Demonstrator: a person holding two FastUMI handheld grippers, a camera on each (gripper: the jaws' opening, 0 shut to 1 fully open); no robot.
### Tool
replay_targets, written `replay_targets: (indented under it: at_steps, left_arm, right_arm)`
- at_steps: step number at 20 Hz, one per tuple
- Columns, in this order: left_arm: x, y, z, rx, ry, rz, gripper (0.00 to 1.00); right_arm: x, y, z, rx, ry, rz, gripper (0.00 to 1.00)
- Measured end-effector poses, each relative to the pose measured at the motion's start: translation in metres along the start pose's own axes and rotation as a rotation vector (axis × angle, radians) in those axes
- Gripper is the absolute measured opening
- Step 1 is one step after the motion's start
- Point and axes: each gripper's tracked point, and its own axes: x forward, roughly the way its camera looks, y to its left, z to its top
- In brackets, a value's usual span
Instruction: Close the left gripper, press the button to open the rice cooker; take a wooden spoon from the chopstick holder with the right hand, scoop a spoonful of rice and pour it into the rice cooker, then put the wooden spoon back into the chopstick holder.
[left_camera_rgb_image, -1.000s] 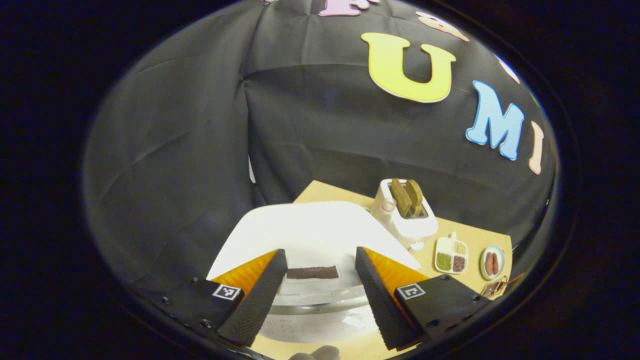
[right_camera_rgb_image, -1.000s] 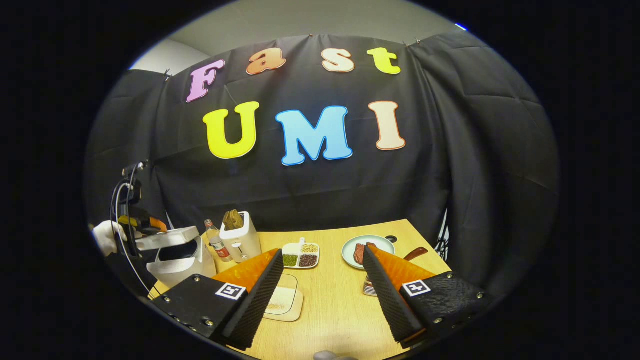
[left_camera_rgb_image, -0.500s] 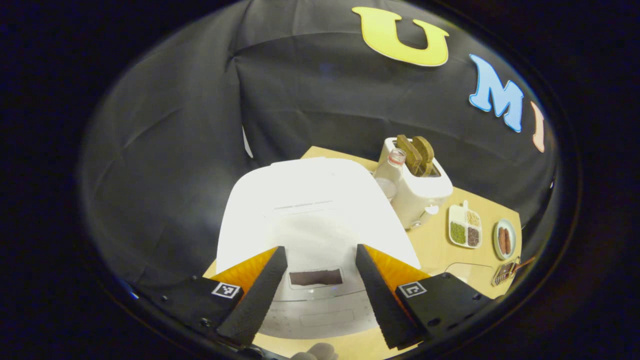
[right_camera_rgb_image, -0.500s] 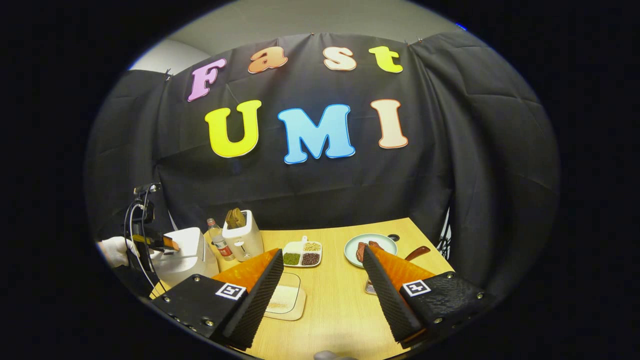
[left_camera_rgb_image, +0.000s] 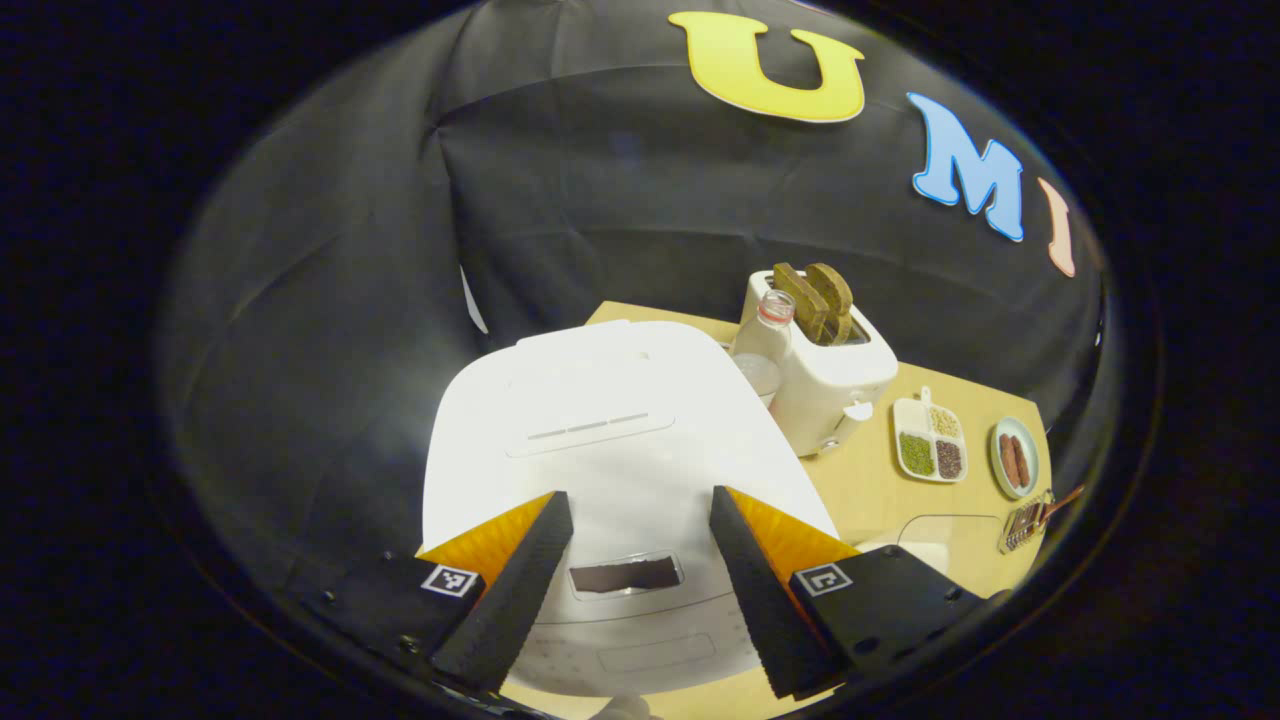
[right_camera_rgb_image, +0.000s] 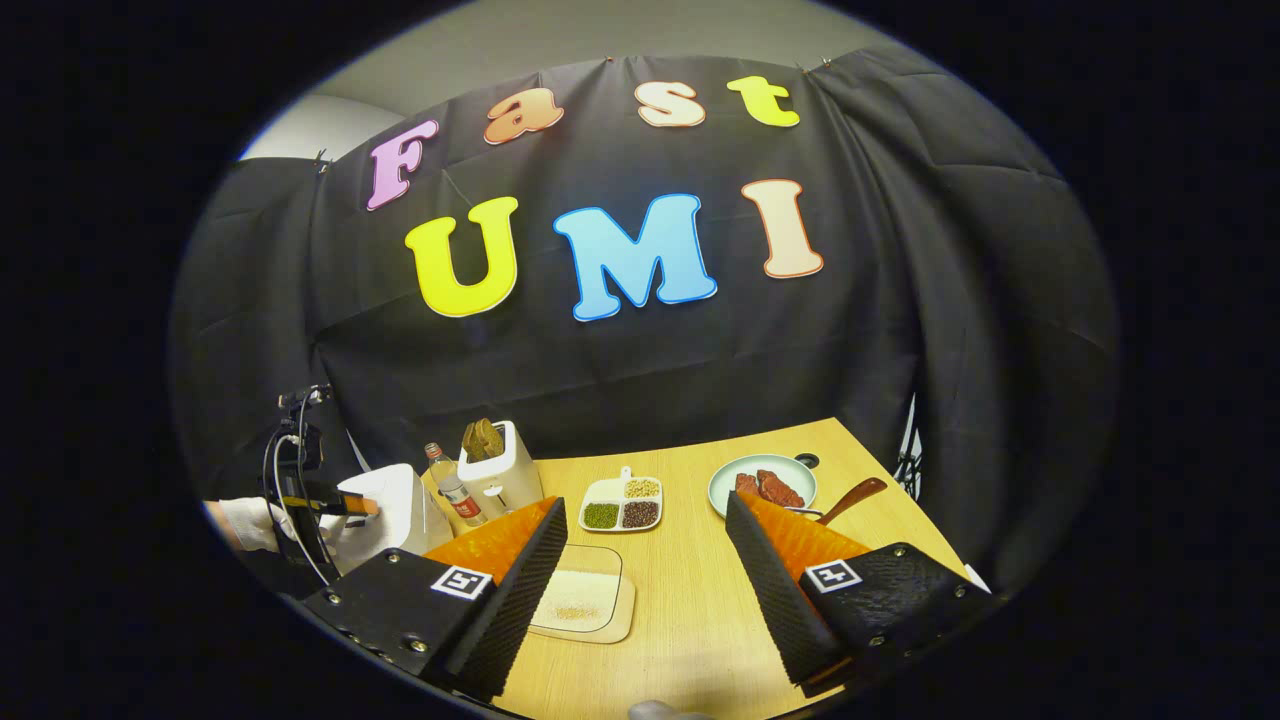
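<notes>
L gripper (left_camera_rgb_image: 632, 590) jaws wide, over rice cooker (left_camera_rgb_image: 610, 440) lid, shut. R gripper (right_camera_rgb_image: 645, 590) jaws wide, above desk (right_camera_rgb_image: 690, 620); wooden spoon (right_camera_rgb_image: 850, 498) at 1 o'clock.

the chopstick holder (right_camera_rgb_image: 745, 570) sits mostly hidden behind the right gripper (right_camera_rgb_image: 645, 590); its contents are unclear.

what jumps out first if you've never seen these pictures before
In the left gripper view, the big white rice cooker sits with its lid down, right in front of the open left gripper. Behind it to the right stands a white toaster with two dark slices sticking up. In the right gripper view, the open right gripper hangs over the wooden table, with a divided dish of grains and a plate of meat beyond.
</notes>
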Motion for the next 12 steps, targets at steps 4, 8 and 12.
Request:
replay_targets:
  at_steps: [4,8,12]
  left_arm:
    - [0.001,-0.001,0.003,0.042,-0.003,-0.017,0.99]
    - [0.001,-0.003,0.006,0.06,-0.015,-0.022,1.0]
    - [-0.019,-0.015,0.009,0.044,-0.052,-0.056,0.97]
  right_arm:
    - [0.003,0.002,0.003,0.025,-0.001,0.016,0.98]
    - [0.002,0.005,0.009,0.019,-0.01,0.022,0.98]
    - [-0.002,-0.001,0.018,-0.009,-0.033,-0.002,0.98]
